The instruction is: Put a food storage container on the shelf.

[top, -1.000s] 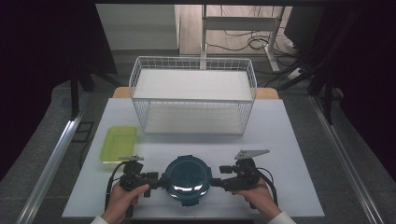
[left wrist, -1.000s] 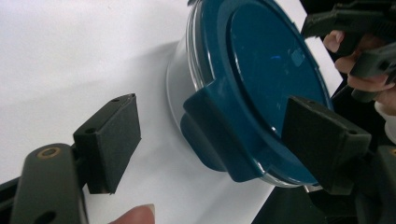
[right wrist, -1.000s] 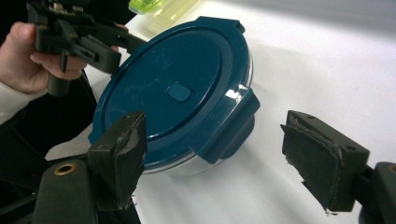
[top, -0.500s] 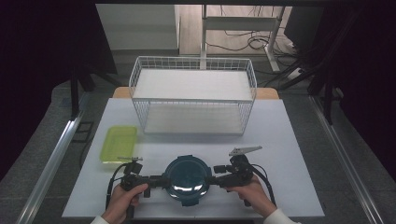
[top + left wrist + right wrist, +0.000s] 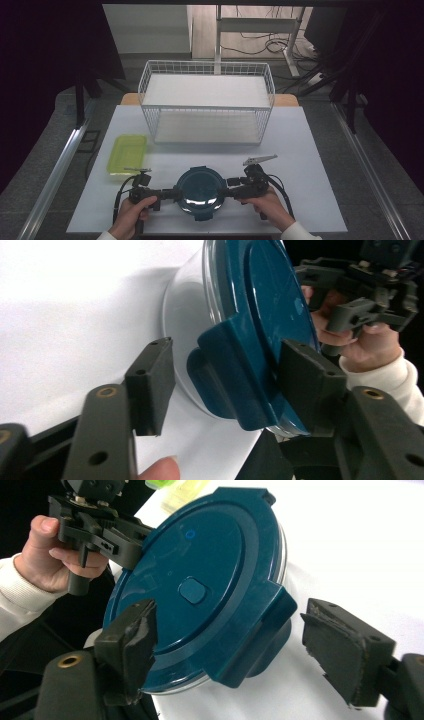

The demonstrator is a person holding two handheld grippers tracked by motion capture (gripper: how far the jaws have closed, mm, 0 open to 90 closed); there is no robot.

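Container (image 5: pixel 201 186) is sitting on the white table (image 5: pixel 310 150) near the person's edge, well in front of the wire basket (image 5: pixel 207 102) and just right of the green tray (image 5: pixel 128 154) — a round clear bowl under a dark teal lid with locking flaps at its rim and a small square button at the lid's centre. Left gripper (image 5: pixel 227 377) is straddling the left-hand flap (image 5: pixel 235 372); its jaws have just been closing, one pad seemingly resting against the lid top, the other standing off below the flap, so nothing is clamped yet. Right gripper (image 5: pixel 227 647) is flanking the opposite flap (image 5: pixel 257 635), jaws apart, a clear gap at the far pad. Judging by this, both flaps are being squared up for a pinch or a lift. Doing it well likely means centring each flap between the pads, closing both sides evenly, and keeping the wrists level — an uneven squeeze could tip or slide the bowl toward the table edge.
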